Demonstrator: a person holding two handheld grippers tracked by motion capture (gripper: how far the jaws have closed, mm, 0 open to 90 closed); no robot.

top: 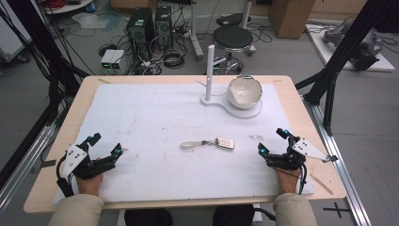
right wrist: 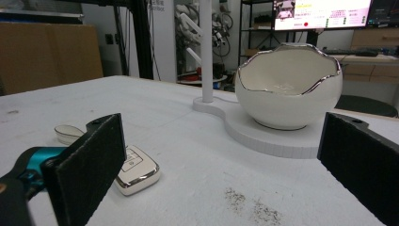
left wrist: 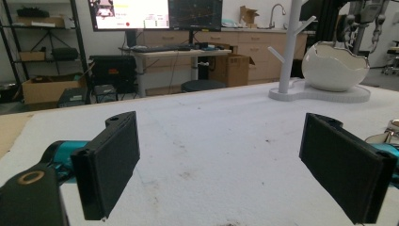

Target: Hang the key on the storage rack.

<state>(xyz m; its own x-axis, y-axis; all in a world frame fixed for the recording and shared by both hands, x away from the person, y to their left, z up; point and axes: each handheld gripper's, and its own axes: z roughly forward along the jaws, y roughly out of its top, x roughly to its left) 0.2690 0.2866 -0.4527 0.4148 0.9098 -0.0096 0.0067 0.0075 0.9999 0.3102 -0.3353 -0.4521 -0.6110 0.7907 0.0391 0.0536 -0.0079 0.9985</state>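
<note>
the white surface (top: pixel 155 117) carries a stand (top: pixel 210 75) with an eggshell bowl (top: pixel 244 92), ahead of both jaws. left gripper (top: pixel 101 149) and right gripper (top: pixel 273 141) rest spread wide, holding nothing. the key fob (top: pixel 225 142) lies untouched between them, nearer the right jaws; nothing looks started.

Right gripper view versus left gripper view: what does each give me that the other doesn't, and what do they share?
The right gripper view alone gives the car key fob lying flat on the table, partly behind its own left-hand jaw, with the strap loop beyond it. The left gripper view alone gives the stand's side pegs and the desk with monitors across the room. Both give the egg-shaped white bowl on the stand's flat base, the upright post, the white table cover, and their own jaws wide apart with nothing between them.
</note>
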